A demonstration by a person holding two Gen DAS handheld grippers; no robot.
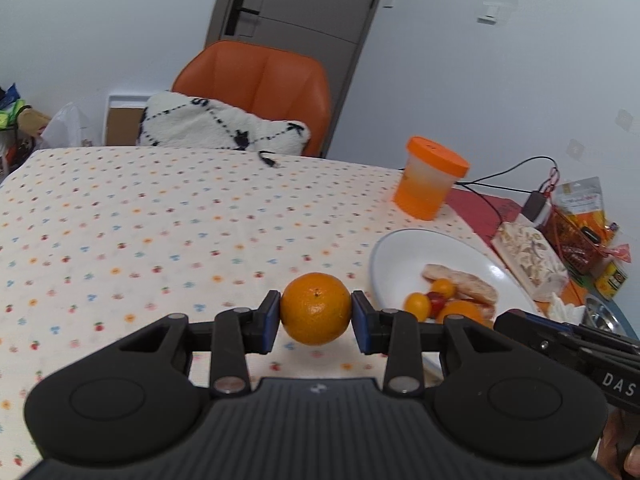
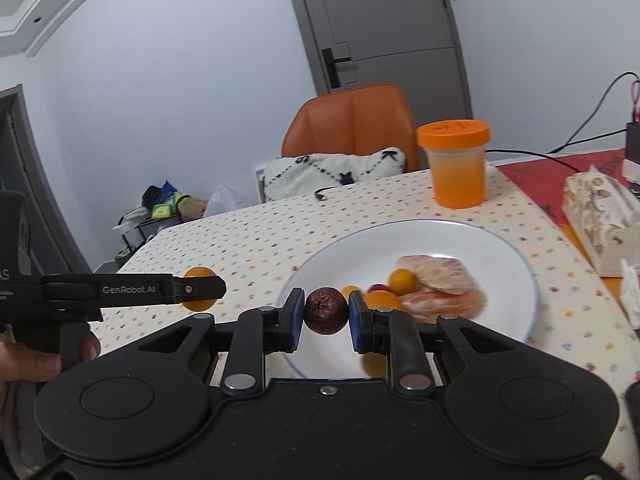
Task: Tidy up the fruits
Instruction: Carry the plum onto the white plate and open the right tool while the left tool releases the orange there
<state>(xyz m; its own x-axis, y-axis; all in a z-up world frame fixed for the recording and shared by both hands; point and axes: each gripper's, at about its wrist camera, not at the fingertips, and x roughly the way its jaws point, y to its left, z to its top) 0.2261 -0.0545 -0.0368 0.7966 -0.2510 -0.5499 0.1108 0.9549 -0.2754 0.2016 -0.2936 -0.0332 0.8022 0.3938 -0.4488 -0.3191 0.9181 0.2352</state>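
My left gripper [image 1: 316, 316] is shut on an orange mandarin [image 1: 316, 309], held just above the dotted tablecloth, left of the white plate [image 1: 404, 248]. The right wrist view shows that mandarin [image 2: 199, 276] partly behind the left gripper's finger. My right gripper [image 2: 325, 315] is shut on a small dark brown-purple fruit [image 2: 325, 311] over the near left rim of the plate [image 2: 508, 252]. On the plate lie peeled citrus segments [image 2: 436, 272], small yellow-orange fruits [image 2: 401, 281] and a red one [image 2: 379, 289].
An orange-lidded cup [image 2: 456, 164] stands behind the plate. A tissue pack [image 2: 596, 208], snack packets [image 1: 580, 216] and cables lie on the right. An orange chair [image 1: 256, 80] with a white cushion [image 1: 224, 124] sits at the far edge. A person's hand [image 2: 24, 364] holds the left gripper.
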